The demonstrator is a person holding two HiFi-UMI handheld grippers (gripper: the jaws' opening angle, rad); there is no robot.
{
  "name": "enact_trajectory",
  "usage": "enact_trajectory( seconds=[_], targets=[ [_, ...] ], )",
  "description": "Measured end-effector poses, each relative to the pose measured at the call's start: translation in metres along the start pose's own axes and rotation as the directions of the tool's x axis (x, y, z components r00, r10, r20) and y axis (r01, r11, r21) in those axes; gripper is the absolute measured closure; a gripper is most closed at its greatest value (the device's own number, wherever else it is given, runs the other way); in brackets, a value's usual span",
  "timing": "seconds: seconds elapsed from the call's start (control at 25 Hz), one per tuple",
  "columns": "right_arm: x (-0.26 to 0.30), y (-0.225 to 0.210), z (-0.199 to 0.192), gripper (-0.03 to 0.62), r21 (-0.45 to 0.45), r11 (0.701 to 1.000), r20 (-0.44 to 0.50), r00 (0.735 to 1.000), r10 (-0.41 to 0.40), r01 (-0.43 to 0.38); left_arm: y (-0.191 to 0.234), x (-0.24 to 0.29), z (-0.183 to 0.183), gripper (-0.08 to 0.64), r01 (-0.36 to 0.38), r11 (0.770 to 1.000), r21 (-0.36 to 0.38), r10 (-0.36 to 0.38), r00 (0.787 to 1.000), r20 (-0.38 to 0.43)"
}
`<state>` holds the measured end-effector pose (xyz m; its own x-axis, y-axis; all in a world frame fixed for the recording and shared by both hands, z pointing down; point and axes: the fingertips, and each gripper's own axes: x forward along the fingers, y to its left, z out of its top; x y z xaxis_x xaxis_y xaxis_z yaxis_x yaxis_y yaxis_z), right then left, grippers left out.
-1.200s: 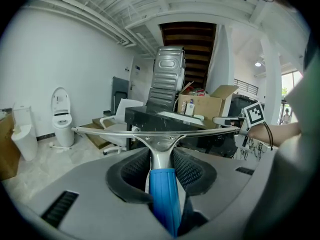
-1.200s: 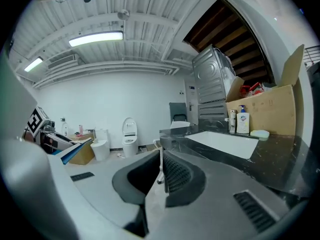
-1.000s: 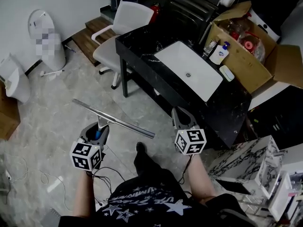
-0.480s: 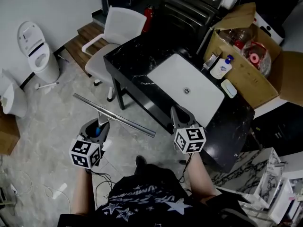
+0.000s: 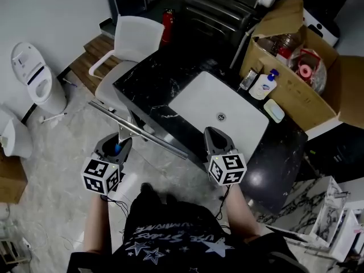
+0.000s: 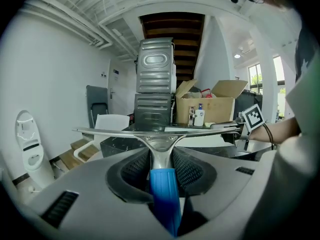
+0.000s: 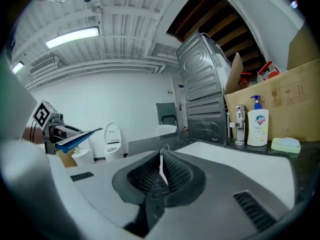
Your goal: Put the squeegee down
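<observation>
The left gripper (image 5: 116,143) was clamped on the squeegee (image 5: 136,131). In the left gripper view its two ribbed pads (image 6: 136,168) pressed on either side of the metal neck, just above the blue handle (image 6: 164,194), which ran back down between the jaws towards the camera. The jaws stood partly apart, only as wide as the neck. The long blade (image 6: 155,131) lay crosswise just beyond the jaw tips, about level, sticking out well past the gripper on both sides.

In the head view the squeegee was held in the air, resting on nothing. Its blade ran from upper left to lower right along the near edge of the black counter (image 5: 153,84), with the floor (image 5: 62,147) under its left end. Its right end stopped short of the right gripper (image 5: 215,136).

The right gripper's jaws were together, with nothing between them (image 7: 161,166). It pointed at the white sink (image 5: 219,110).
</observation>
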<state>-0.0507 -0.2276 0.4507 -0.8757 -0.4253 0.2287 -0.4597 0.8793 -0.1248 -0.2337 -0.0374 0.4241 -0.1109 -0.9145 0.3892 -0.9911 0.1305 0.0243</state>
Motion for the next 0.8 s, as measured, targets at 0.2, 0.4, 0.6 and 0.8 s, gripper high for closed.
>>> enact_trajectory(
  seconds=[0.2, 0.4, 0.6, 0.8],
  targets=[
    [0.011, -0.020, 0.006, 0.540, 0.022, 0.998, 0.011, 0.998, -0.063, 0.062, 0.015, 0.042, 0.026, 0.407, 0.079, 0.995, 0.060, -0.079, 0.997, -0.005],
    [0.032, -0.040, 0.008, 0.540, 0.037, 0.989, 0.014, 0.989, -0.146, 0.146, 0.038, 0.090, 0.042, 0.407, 0.161, 0.981, 0.105, -0.160, 0.987, -0.016],
    [0.054, -0.058, 0.014, 0.540, 0.050, 0.968, 0.006, 0.969, -0.247, 0.246, 0.060, 0.144, 0.058, 0.407, 0.269, 0.949, 0.166, -0.263, 0.963, -0.060],
    [0.076, -0.072, 0.023, 0.540, 0.065, 0.936, -0.002, 0.938, -0.345, 0.345, 0.086, 0.192, 0.077, 0.407, 0.367, 0.905, 0.214, -0.352, 0.930, -0.107]
  ],
)
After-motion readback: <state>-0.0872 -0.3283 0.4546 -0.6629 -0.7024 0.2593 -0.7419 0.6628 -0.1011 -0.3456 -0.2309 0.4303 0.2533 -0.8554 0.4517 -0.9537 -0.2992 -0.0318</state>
